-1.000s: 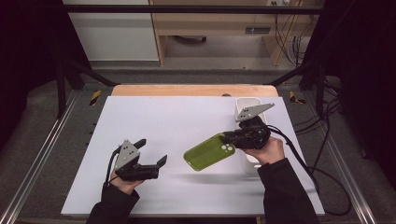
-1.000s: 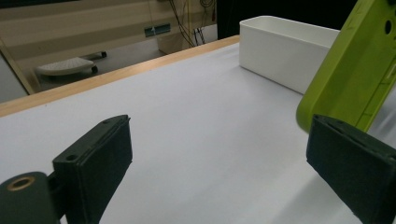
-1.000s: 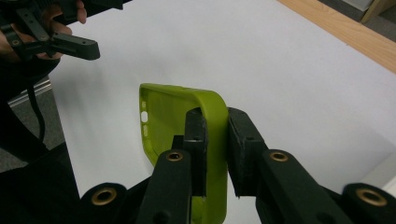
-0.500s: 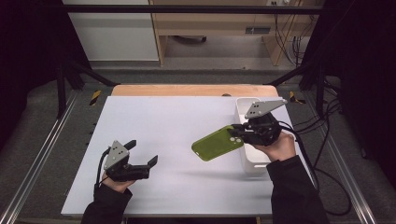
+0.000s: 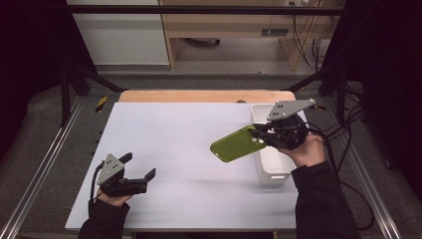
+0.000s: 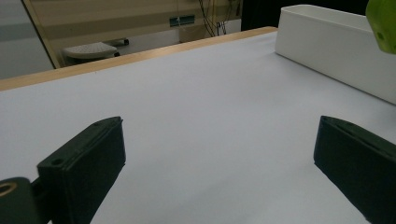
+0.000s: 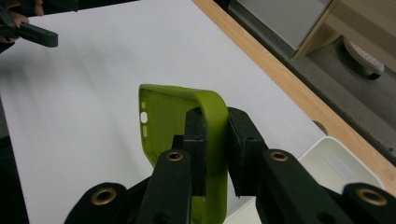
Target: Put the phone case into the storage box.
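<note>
A green phone case (image 5: 238, 144) hangs in the air above the white table, just left of the white bin (image 5: 272, 164). My right gripper (image 5: 258, 133) is shut on the case's edge. In the right gripper view the two pads pinch the rim of the green phone case (image 7: 173, 114), one inside the shell and one outside. My left gripper (image 5: 137, 172) rests low over the table's front left, open with nothing between its jaws. From the left gripper view, its wide-apart fingers (image 6: 84, 163) frame bare table, with the bin (image 6: 336, 44) and a corner of the case (image 6: 384, 21) far off.
The white table sheet (image 5: 164, 139) has a wooden strip (image 5: 206, 96) along its far edge. Metal rails (image 5: 40, 169) run along both sides of the table. Cables trail off the right gripper over the table's right side.
The right gripper has lifted the green case off the table and carried it up toward the bin. The left hand has slid back toward the table's front left corner.
</note>
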The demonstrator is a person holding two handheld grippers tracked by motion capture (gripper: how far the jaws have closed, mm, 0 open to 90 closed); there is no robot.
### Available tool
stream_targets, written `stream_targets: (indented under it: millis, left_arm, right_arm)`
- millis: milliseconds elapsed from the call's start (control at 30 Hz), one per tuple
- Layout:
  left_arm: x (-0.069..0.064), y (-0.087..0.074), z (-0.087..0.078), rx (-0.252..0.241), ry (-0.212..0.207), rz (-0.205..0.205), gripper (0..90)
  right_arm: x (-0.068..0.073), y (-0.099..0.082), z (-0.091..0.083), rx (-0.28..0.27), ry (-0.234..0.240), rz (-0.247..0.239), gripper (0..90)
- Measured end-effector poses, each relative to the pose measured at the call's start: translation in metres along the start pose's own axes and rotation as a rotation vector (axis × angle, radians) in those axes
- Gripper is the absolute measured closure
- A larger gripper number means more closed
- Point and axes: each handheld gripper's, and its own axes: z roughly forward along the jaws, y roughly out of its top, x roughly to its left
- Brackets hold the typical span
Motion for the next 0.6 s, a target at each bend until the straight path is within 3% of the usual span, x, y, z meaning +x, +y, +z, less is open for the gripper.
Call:
stream_targets:
  millis: [433,600]
  left_arm:
    - [0.017,-0.016,-0.003,-0.008,0.018,-0.002,2.0]
    - [0.018,-0.017,0.000,0.004,-0.004,0.008,2.6]
  right_arm:
    - [-0.004,0.008,-0.008,-0.013,-0.068,-0.096,79.3]
    - [-0.006,0.011,-0.010,-0.003,-0.092,-0.126,79.2]
